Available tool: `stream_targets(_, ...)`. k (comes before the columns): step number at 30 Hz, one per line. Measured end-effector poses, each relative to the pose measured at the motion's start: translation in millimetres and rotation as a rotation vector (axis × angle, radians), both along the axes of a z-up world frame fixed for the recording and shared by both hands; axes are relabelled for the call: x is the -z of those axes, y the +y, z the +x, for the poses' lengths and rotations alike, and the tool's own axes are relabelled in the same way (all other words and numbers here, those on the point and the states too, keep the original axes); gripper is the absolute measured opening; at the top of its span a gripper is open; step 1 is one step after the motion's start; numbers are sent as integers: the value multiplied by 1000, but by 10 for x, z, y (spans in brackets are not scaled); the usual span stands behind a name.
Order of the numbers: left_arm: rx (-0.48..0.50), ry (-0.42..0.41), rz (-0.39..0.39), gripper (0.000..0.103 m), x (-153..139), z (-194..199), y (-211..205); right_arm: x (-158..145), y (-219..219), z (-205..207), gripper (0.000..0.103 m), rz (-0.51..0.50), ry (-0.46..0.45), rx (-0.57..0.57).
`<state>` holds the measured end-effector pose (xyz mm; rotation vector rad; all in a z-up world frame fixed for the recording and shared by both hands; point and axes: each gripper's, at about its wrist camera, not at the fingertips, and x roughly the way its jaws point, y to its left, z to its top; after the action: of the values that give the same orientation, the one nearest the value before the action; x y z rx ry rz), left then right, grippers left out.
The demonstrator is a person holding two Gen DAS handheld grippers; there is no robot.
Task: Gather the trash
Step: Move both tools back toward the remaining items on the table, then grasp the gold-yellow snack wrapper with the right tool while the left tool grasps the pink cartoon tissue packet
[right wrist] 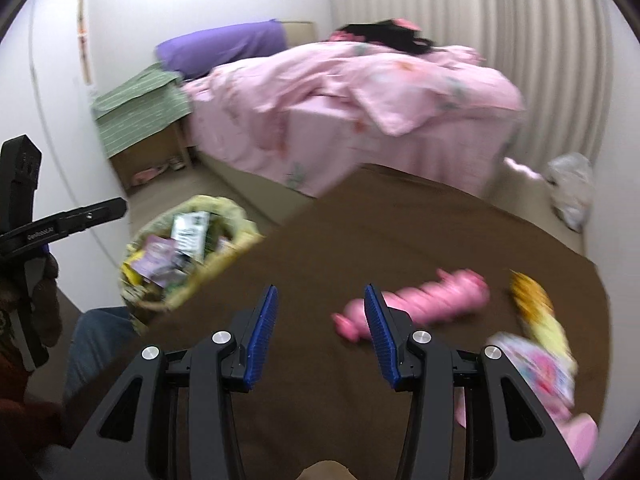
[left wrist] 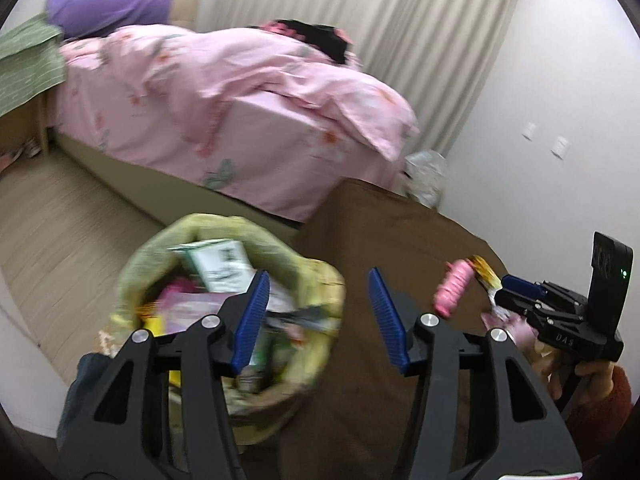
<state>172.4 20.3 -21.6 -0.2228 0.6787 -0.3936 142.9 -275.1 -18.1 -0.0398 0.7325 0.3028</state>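
Observation:
A bin lined with a yellow-green bag [left wrist: 224, 248] stands on the floor beside the brown table [left wrist: 400, 232], filled with cartons and wrappers. My left gripper [left wrist: 320, 312] hovers open over the bin's right rim and the table edge, nothing between its blue pads. My right gripper [right wrist: 320, 328] is open above the brown table [right wrist: 400, 220], empty. Just past its right pad lies a pink wrapper [right wrist: 432, 296]. A yellow wrapper [right wrist: 532, 304] and a pink patterned packet [right wrist: 540, 376] lie further right. The bin [right wrist: 232, 210] sits to the left.
A bed with a pink duvet [left wrist: 224, 92] and a purple pillow [left wrist: 108, 8] fills the room behind the table. A green-covered nightstand [right wrist: 140, 108] stands by the wall. A white plastic bag [right wrist: 572, 184] lies on the floor near the curtain. A leg in jeans [right wrist: 96, 344] is near the bin.

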Motion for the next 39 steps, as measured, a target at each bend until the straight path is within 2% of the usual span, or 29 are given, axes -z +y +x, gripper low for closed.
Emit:
stream_targets(5, 115, 3, 19, 50, 14, -31, -465, -6, -670, -403, 43, -56, -22, 153)
stream_targets(12, 235, 32, 46, 53, 92, 24, -1107, 12, -1445, -837, 43, -35, -49, 348)
stream_targets(24, 576, 45, 48, 54, 401, 152, -2511, 223, -2121, -1248, 43, 8, -39, 500)
stream_targets(28, 666, 36, 78, 59, 508, 225, -2926, 300, -2236, -1258, 43, 8, -25, 493)
stream_targets(33, 664, 61, 89, 59, 591, 365, -3245, 305, -2381, -1040, 43, -39, -33, 452)
stream_targets(37, 645, 76, 93, 59, 625, 447, -3296, 299, -2497, -637, 43, 3, -28, 334)
stream_targets(39, 626, 93, 96, 59, 664, 491, -3307, 336, -2488, -302, 43, 9, 5, 230)
